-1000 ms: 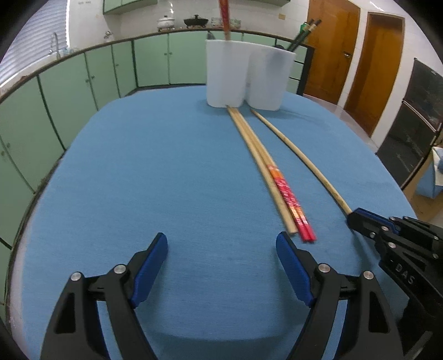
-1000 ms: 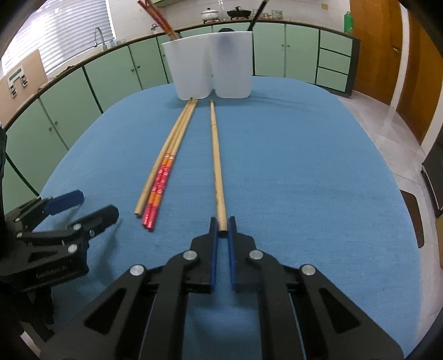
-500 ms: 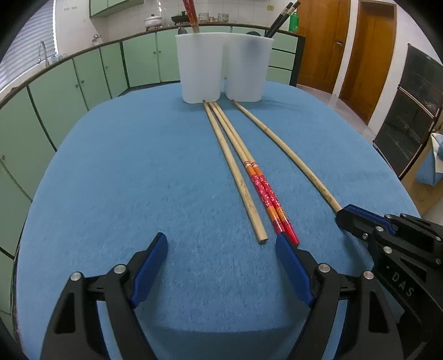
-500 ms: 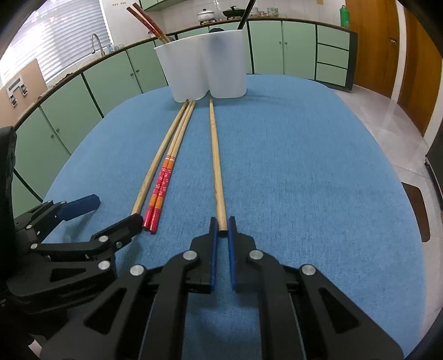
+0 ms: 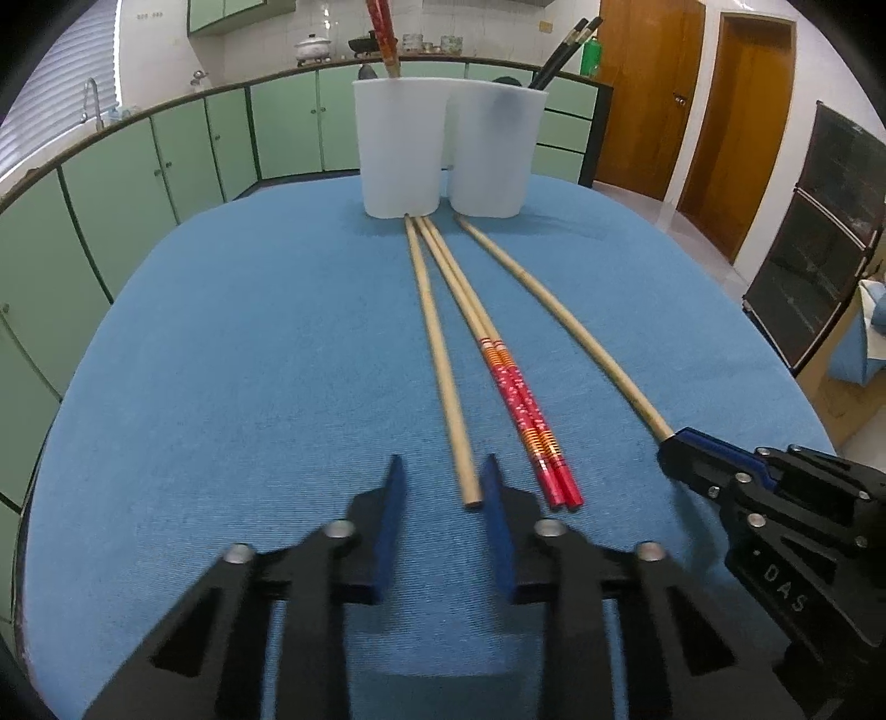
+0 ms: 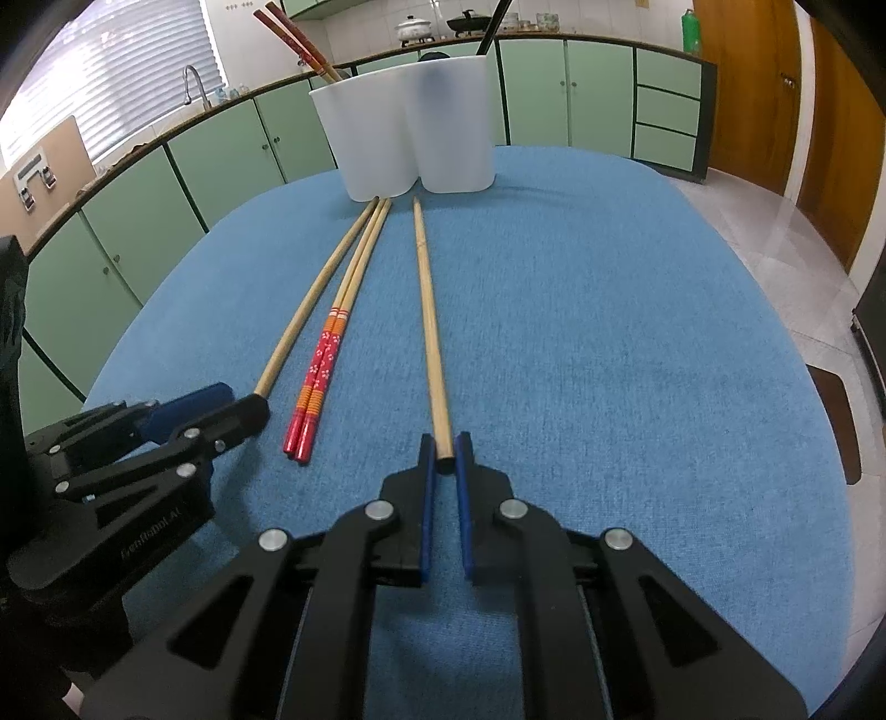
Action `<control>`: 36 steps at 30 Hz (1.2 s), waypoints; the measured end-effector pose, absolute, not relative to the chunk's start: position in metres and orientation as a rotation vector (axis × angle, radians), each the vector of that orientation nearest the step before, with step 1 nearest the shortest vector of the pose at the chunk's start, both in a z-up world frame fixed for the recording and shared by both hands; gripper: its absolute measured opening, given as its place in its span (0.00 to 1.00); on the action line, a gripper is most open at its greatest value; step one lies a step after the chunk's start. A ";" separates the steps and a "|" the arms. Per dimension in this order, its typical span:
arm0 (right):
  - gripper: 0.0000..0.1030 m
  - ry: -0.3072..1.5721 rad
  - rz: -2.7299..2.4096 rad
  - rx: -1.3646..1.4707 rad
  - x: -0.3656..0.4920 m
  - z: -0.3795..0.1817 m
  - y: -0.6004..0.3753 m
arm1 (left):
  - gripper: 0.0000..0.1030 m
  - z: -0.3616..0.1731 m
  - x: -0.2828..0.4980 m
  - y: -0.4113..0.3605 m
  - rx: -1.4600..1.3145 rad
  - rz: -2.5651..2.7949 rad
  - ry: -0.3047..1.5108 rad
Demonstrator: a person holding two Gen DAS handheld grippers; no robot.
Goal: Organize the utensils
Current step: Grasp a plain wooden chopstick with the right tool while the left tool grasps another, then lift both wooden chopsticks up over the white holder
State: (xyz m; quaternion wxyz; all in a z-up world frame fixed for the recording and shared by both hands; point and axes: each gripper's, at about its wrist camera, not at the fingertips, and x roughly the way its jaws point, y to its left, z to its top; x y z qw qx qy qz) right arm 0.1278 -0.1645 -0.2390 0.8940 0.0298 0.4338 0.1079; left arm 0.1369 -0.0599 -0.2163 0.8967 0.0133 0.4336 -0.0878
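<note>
Two plain wooden chopsticks and a red-patterned pair lie on the blue table, pointing at a white double-cup holder. My left gripper is closing around the near end of the left plain chopstick. The stick lies by the right pad, with a gap still on its left side. My right gripper is shut on the near end of the right plain chopstick, which rests on the cloth.
Red chopsticks stand in the holder's left cup and black ones in the right cup. Green cabinets ring the far side. Wooden doors and a dark cabinet are on the right, beyond the table edge.
My left gripper shifted so the left plain chopstick's end now lies between its jaws, which have narrowed from wide open. The right gripper kept still, shut on its chopstick.
</note>
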 end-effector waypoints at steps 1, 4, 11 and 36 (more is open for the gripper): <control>0.08 0.899 0.223 0.061 0.128 -0.239 -0.164 | 0.15 -0.216 0.137 -0.061 0.029 -0.185 0.896; 0.07 0.897 0.220 0.054 0.128 -0.239 -0.164 | 0.08 -0.216 0.136 -0.062 0.026 -0.187 0.893; 0.06 0.881 0.221 0.053 0.125 -0.235 -0.163 | 0.07 -0.212 0.133 -0.058 0.009 -0.180 0.881; 0.06 0.628 0.287 0.045 0.131 -0.113 -0.164 | 0.07 -0.086 0.129 -0.037 0.024 -0.184 0.586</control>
